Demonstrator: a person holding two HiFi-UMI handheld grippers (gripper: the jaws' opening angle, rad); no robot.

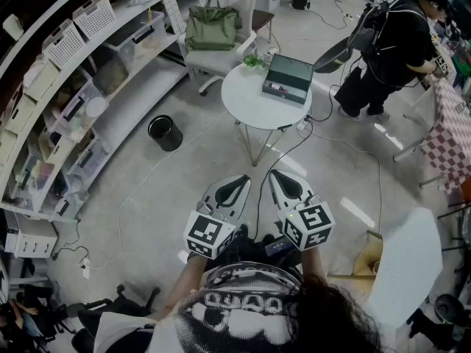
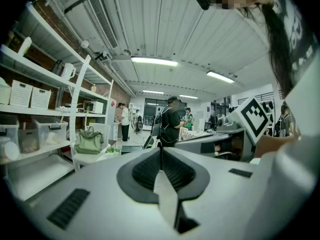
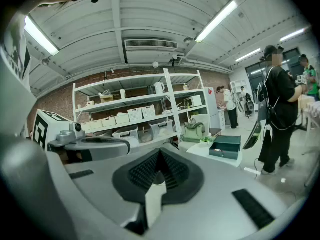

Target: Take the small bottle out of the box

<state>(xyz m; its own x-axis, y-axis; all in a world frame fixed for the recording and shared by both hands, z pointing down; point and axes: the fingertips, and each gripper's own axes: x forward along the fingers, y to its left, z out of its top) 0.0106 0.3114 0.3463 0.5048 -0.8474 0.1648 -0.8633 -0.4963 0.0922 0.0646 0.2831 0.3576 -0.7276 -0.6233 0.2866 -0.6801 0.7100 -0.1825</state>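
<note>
Well ahead of both tongs, the box (image 1: 288, 79) sits on a round worktop (image 1: 246, 98), far out of reach. Left tongs (image 2: 161, 159) and right tongs (image 3: 159, 161) are both pressed together and empty. Step judged: approach, box untouched. Next move calls for closing in and spreading one pair over the box. Bottle presumably inside, too small to make out; heading and long axis cannot be told.

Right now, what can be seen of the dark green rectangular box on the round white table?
The dark green rectangular box lies flat on the round white table, near its far right edge. It looks rigid; its flat lid seems shut. A small pale-and-reddish mark shows on its near side. Only the table seems to touch it; a small leafy plant stands just left.
</note>
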